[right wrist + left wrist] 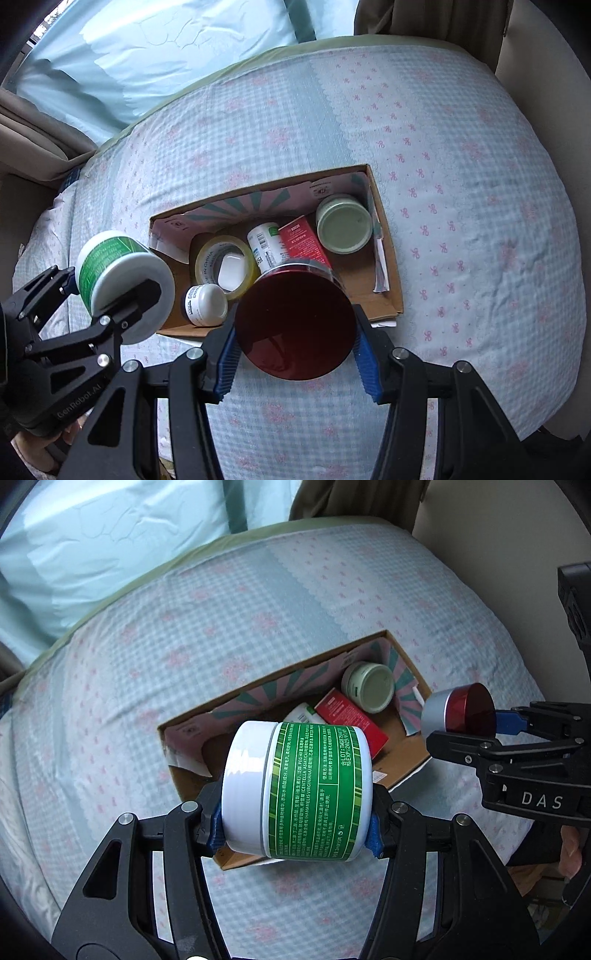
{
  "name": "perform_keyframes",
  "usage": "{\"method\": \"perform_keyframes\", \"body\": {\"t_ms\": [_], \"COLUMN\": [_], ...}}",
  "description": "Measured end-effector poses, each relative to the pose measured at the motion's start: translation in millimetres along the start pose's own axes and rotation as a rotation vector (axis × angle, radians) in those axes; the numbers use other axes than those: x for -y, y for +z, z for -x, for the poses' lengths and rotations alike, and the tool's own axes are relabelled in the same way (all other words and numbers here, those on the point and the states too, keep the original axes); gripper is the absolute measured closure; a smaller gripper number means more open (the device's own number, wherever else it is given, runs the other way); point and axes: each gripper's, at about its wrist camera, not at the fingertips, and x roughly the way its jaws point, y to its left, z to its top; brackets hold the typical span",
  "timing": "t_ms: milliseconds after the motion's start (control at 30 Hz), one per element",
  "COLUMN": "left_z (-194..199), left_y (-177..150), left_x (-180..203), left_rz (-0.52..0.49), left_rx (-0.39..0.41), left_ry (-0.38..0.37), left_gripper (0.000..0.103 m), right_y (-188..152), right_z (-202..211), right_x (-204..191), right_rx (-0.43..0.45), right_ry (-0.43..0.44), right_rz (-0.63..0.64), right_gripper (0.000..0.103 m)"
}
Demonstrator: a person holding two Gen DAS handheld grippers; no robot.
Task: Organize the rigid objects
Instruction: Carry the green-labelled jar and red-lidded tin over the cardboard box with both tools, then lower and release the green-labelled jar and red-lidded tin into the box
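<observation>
Left gripper [297,825] is clamped on the green-labelled white plastic jar [295,790], lying sideways over the open cardboard box's [384,236] near-left corner. Right gripper [293,356] grips the red-lidded silver tin [295,325] above the near edge. Both drops look straight down.

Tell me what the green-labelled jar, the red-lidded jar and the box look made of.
Green-labelled jar: likely glossy white plastic, judging by the sharp highlights on its lid, with a printed wrap label.
Red-lidded jar: the lid is a mirror-glossy dark red, plastic or lacquered metal; its body is matte silver, possibly metal.
Box: corrugated cardboard, with brown raw edges and a printed inner lining.
</observation>
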Motion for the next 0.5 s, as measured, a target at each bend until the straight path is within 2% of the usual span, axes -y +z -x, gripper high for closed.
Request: {"method": "perform_keyframes", "body": {"t_ms": [167,300,500], "left_z": [-49,-73,-89], "left_y": [-5,-6,-6], "left_x": [5,15,23], "left_rz": [-0.012,-0.07,-0.133], "left_rx": [-0.041,-0.06,-0.082], "left_ry": [-0.028,-0.015,0.01], "left_gripper": [0.051,0.05,0.05], "right_y": [10,14,16], "right_z": [-37,-58,-71], "right_x": [16,26,31], "right_rx": [-0.037,-0.053,-0.072], "right_ry": [-0.015,-0.045,0.034], "right_rz": [-0.001,0.042,0.086], "right_gripper": [0.053,0.053,0.053]}}
